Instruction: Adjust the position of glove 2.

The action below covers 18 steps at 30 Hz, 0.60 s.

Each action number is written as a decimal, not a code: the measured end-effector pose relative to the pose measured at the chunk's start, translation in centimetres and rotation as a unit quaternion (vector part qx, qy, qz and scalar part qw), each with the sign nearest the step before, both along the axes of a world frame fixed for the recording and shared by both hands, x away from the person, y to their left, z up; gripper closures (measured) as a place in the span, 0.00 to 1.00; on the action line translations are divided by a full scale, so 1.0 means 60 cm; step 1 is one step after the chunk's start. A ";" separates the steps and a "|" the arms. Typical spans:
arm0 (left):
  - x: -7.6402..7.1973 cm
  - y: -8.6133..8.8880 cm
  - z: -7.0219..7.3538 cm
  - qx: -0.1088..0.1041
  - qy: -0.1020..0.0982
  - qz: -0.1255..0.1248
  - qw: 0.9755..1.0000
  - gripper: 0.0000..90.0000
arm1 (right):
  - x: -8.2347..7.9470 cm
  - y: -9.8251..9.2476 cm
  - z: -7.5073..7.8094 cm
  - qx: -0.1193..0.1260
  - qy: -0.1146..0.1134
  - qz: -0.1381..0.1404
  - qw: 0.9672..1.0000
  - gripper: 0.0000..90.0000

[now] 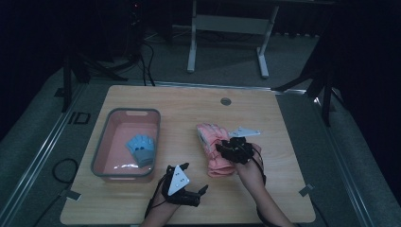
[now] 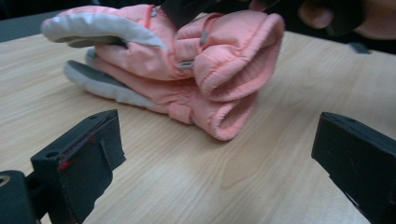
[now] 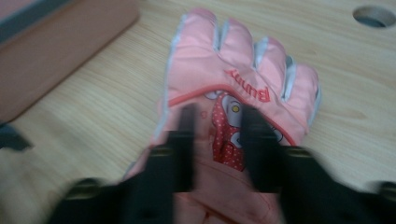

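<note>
While the right gripper [image 1: 222,147] sits down on the pink ski glove [image 1: 213,147], its jaws are part open, straddling the bunny patch on the glove's back; pads look to rest on the fabric, can't tell if anything is actually pinched. Glove fingers point away beyond the jaw tips, "Bunny" lettering just past the tips in the right gripper view [image 3: 243,93]. Left gripper [image 1: 193,177] jaws wide open, nothing between them, tips just above bare wooden table [image 2: 187,182]. From the left jaws the pink glove [image 2: 187,70] lies ahead, folded cuff end nearest, apart from both tips. Blue glove [image 1: 141,149] lies in the pink basin [image 1: 101,151], off to the left gripper's outer side
</note>
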<state>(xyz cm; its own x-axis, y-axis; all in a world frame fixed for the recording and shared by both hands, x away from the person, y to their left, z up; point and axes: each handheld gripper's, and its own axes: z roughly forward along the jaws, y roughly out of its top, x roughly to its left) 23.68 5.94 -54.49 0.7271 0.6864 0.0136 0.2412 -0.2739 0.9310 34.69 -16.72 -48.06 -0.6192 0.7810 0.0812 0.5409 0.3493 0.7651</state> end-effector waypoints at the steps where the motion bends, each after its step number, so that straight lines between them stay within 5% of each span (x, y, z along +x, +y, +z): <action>1: -0.001 -0.001 0.006 -0.008 0.004 0.005 1.000 0.02 | -0.004 -0.009 0.007 0.005 -0.016 0.007 1.000 0.51; 2: -0.001 -0.001 0.006 -0.008 0.004 0.005 1.000 0.02 | -0.004 -0.009 0.007 0.005 -0.016 0.007 1.000 0.51; 7: 0.003 -0.004 0.032 -0.024 0.026 0.015 0.999 0.05 | -0.012 -0.050 0.032 0.029 -0.058 0.016 0.998 0.16; 10: 0.008 -0.010 0.051 -0.016 0.051 0.011 0.999 0.05 | -0.014 -0.084 0.043 0.005 -0.101 0.026 0.995 0.15; 14: 0.024 -0.019 0.077 -0.019 0.047 0.021 0.999 0.06 | -0.012 -0.116 0.046 -0.013 -0.135 0.028 0.990 0.14; 18: 0.050 -0.030 0.109 -0.011 0.030 0.032 0.999 0.09 | -0.012 -0.133 0.049 -0.001 -0.131 0.027 0.991 0.15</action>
